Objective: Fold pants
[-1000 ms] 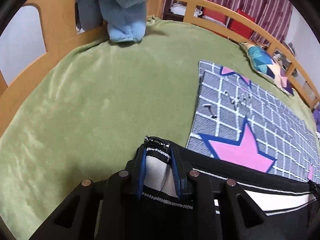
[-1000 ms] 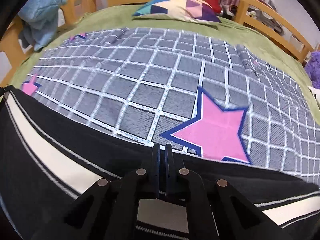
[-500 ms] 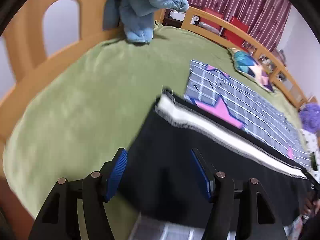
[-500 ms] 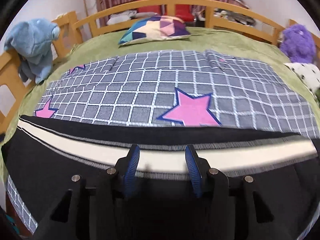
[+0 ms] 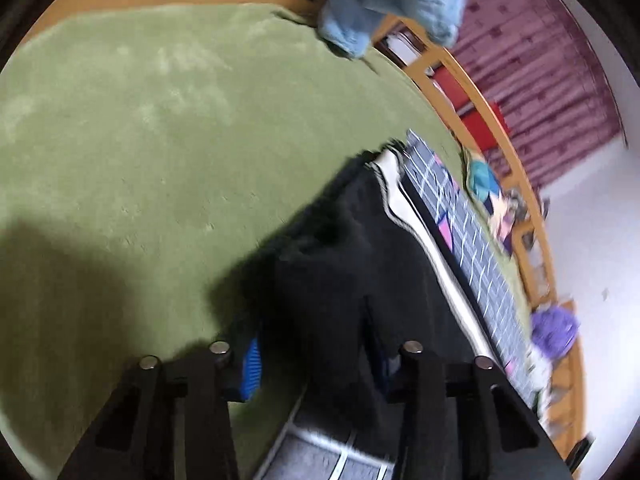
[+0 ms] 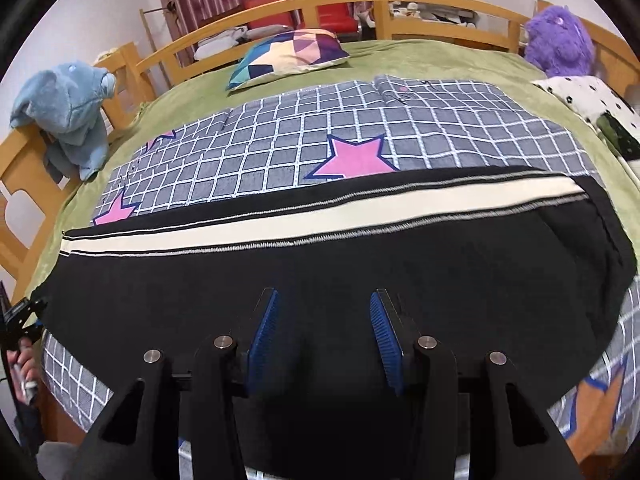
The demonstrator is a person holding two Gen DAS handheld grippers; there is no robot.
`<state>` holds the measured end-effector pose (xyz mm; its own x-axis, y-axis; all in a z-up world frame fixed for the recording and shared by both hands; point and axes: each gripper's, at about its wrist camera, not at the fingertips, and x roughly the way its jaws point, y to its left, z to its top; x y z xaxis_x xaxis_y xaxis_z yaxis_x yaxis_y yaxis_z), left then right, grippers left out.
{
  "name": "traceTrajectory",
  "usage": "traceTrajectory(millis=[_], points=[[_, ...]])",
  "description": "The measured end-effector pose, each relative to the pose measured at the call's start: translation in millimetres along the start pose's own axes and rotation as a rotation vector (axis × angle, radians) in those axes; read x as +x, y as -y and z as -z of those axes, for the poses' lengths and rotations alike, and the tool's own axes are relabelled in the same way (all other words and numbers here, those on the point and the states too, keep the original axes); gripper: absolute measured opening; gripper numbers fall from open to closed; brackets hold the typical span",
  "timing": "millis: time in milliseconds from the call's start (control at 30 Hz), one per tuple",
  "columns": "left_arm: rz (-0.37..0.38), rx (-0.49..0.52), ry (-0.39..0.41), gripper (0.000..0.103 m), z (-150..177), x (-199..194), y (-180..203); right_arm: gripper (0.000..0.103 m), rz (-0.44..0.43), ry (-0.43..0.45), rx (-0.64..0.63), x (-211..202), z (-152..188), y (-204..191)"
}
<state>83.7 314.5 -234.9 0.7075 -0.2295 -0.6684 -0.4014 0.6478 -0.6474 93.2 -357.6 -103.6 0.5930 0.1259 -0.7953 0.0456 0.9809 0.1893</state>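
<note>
the pants (image 6: 320, 264) are lying flat across the near part of the checked blanket (image 6: 360, 128), black with a cream stripe (image 6: 320, 220) running along their far edge, one long side toward the camera and the ends reaching toward both sides of the bed. the right gripper (image 6: 324, 340) is hovering over the black cloth with its jaws spread wide, blue pads (image 6: 264, 332) showing, nothing between them. in the left wrist view, which is blurred and tilted, the left gripper (image 5: 316, 364) is also standing wide open with the end of the pants (image 5: 340, 272) lying under and between its fingers, gripping nothing. the blanket is sitting on a green cover (image 5: 140, 120). a blue plush (image 6: 68, 112) is draped on the wooden rail (image 6: 24, 152) at left, a patterned pillow (image 6: 288, 56) is lying at the far side, and a purple plush (image 6: 560, 40) is sitting at the far right corner.
</note>
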Motion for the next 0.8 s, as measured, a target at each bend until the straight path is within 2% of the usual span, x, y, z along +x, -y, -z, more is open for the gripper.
traceTrajectory(millis=[133,233,267,300,333,400,533,700,800], points=[[0.023,0.01,0.0,0.034,-2.8,3.1,-6.4,0.047,-0.011,0.013,0.038,-12.6,4.6,5.8],[0.028,-0.019,-0.002,0.031,-3.4,2.9,-7.5,0.047,-0.01,0.027,0.049,-23.5,3.8,5.4],[0.017,-0.024,-0.003,0.029,-3.7,2.3,-5.5,0.047,-0.015,0.038,0.056,-28.8,2.5,4.6],[0.002,-0.02,0.001,0.021,-4.1,0.1,-2.5,0.047,-0.022,0.056,0.068,-36.7,1.0,3.5],[-0.009,-0.013,0.006,0.019,-4.6,-2.8,0.1,0.047,-0.029,0.064,0.074,-41.7,-0.7,3.0],[-0.059,0.033,0.027,0.016,-5.0,-10.1,15.0,0.047,-0.04,0.071,0.075,-54.2,-3.6,-1.5],[-0.173,0.175,0.102,0.015,-3.3,-28.6,60.6,0.047,-0.044,0.09,0.053,-72.3,-5.2,-9.2],[-0.197,0.283,0.166,0.014,1.0,-52.6,112.3,0.047,-0.029,0.067,0.035,-77.8,-4.5,-13.9],[-0.188,0.354,0.187,0.013,8.5,-64.9,148.1,0.047,0.036,0.135,0.014,-79.6,4.1,-14.9]])
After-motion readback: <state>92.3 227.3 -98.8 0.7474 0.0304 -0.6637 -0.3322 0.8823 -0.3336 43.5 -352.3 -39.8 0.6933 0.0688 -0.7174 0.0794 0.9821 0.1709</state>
